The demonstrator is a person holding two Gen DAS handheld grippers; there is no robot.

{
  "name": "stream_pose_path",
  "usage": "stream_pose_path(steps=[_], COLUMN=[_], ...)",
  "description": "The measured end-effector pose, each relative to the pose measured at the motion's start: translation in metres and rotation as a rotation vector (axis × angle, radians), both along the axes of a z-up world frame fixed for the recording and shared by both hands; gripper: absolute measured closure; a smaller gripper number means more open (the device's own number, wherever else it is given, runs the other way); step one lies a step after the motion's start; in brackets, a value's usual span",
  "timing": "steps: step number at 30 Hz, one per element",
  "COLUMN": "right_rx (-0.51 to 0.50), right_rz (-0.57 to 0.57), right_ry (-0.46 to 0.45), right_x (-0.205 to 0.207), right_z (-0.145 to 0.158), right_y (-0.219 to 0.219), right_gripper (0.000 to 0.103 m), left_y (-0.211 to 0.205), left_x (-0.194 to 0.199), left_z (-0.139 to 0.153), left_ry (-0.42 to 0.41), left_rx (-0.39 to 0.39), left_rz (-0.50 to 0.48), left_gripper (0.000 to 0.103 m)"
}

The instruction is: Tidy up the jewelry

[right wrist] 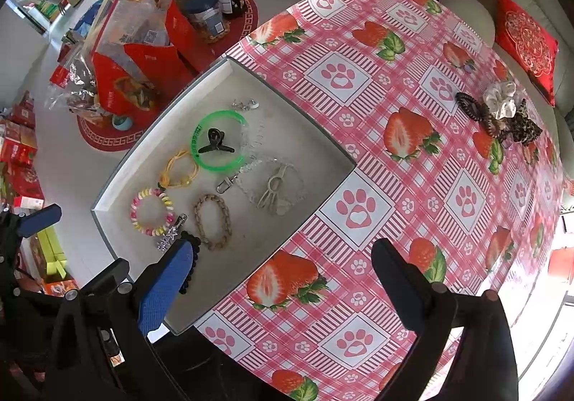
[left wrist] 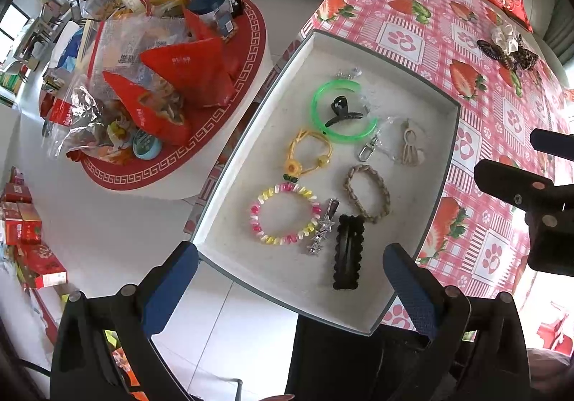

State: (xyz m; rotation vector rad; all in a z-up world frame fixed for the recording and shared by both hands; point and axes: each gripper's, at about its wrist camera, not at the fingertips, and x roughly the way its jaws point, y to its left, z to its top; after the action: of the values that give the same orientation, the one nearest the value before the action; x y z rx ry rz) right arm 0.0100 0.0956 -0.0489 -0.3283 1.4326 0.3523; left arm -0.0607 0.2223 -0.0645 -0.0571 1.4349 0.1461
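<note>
Strawberry tablecloth (right wrist: 394, 85), tray (left wrist: 358, 324) of jewelry, green bangle (left wrist: 340, 110) lettering unreadable, both hand-held grippers (left wrist: 290, 286) (right wrist: 280, 279) wide open, empty

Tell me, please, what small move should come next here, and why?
Probably carry the right gripper toward the hair ties at the table's far side. Both grippers are open and empty, the left gripper sits over the tray, which already holds the bracelets and clips, while that cluster of scrunchies and coil ties lies outside it on the strawberry tablecloth.
</note>
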Motion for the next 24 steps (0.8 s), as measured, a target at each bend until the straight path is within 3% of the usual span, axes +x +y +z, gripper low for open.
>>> stream_pose_path(steps=[24], right_rx=[0.001], right_rz=[0.003], right_ry=[0.005], right_x=[0.0007], right_z=[-0.0028], right_y=[0.0027], right_gripper=[0.003], left_y=[0.0013], left_x=[0.0011], left_z=[-0.0043], left_ry=[0.012], left_rx=[-0.001], left_rz=[0.004], left_gripper=[0.0])
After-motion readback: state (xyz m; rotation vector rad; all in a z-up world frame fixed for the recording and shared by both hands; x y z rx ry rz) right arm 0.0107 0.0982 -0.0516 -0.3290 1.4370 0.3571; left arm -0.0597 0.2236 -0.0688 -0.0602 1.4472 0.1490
